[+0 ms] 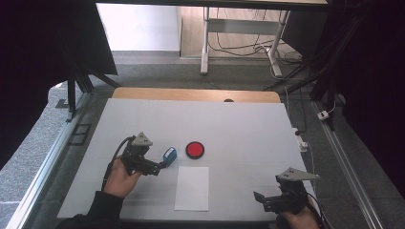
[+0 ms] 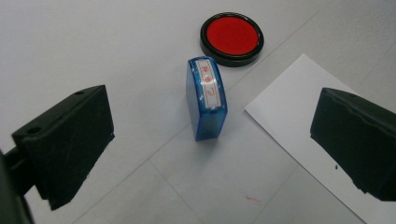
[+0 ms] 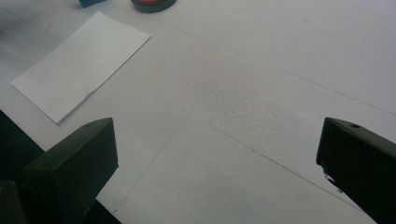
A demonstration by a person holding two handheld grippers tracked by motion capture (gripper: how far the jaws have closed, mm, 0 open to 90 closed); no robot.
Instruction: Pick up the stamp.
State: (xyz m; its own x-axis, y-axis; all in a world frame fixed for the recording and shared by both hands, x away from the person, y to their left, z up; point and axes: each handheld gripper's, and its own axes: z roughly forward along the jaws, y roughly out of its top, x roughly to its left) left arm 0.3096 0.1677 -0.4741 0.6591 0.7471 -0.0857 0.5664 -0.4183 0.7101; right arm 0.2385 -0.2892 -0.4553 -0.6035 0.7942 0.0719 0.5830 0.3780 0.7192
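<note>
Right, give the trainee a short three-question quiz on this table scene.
1. True or false: the left hand-held gripper is shut on the blue stamp.
2. What lies just beyond the stamp? A) red ink pad B) pen C) cup
3. Fill in: the sheet of paper lies ____ on the table.

Key:
1. False: its jaws stand open on either side, and the stamp stands free.
2. A
3. flat
</note>
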